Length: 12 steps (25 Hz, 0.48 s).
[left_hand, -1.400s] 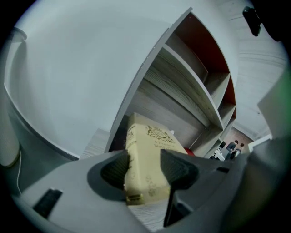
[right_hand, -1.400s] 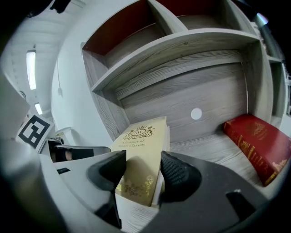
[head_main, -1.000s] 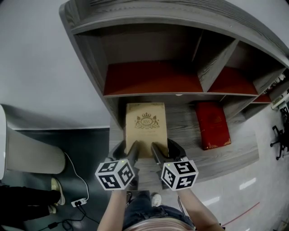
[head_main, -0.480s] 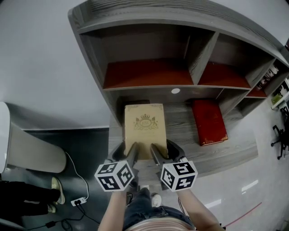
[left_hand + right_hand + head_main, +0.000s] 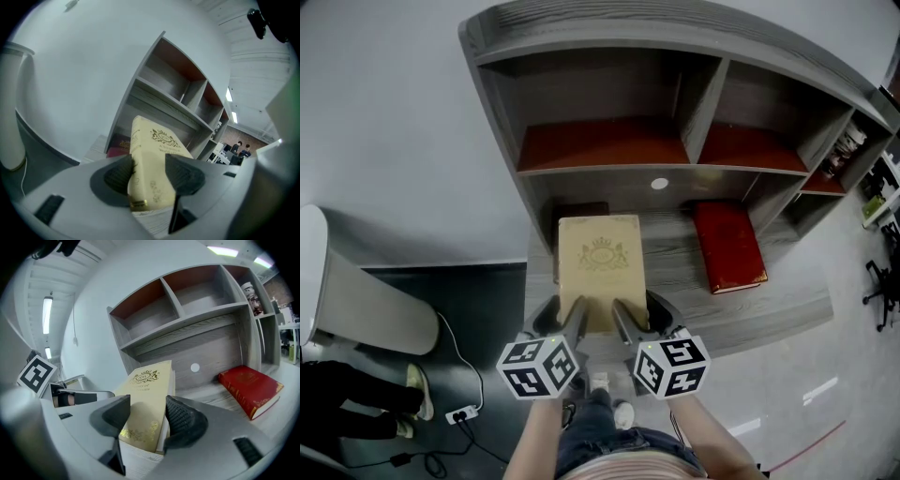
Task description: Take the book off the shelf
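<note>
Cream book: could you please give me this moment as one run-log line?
left tongs: shut on cream book | right tongs: shut on cream book | red book: flat on shelf ledge, untouched

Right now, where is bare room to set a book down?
Bare: the grey wooden board between the cream gold-crested book and the flat red hardcover book; also both red-floored upper compartments. Crowded: left end, dark maroon book.

An office: a grey shelf unit (image 5: pixel 609 19), a wheeled desk chair (image 5: pixel 878 291), strip ceiling lights (image 5: pixel 48 310), people (image 5: pixel 241 149) standing far behind
</note>
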Available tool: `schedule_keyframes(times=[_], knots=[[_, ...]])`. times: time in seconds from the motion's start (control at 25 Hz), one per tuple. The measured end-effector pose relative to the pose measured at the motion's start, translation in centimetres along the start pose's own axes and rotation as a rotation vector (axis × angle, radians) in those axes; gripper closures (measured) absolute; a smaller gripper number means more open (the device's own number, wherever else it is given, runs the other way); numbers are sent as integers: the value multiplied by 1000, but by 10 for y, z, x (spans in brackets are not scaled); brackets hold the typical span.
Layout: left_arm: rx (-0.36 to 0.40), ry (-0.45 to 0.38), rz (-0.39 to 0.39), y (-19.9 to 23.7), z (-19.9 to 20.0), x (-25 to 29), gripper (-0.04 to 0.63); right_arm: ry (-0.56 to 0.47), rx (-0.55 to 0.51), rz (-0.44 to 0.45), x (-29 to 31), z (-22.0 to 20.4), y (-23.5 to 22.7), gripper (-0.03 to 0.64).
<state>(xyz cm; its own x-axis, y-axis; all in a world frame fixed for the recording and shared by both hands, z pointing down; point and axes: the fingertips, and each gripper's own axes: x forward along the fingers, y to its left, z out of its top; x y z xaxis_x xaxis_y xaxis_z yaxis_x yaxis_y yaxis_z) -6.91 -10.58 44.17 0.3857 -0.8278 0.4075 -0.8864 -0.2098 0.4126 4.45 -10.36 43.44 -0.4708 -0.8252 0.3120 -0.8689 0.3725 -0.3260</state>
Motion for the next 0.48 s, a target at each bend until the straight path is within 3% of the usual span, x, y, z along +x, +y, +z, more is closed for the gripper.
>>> schedule_keyframes(times=[0.48], knots=[[3,-32,-8,-13,-10,-32,371,-26,-19,15,-32,-4,14,382]])
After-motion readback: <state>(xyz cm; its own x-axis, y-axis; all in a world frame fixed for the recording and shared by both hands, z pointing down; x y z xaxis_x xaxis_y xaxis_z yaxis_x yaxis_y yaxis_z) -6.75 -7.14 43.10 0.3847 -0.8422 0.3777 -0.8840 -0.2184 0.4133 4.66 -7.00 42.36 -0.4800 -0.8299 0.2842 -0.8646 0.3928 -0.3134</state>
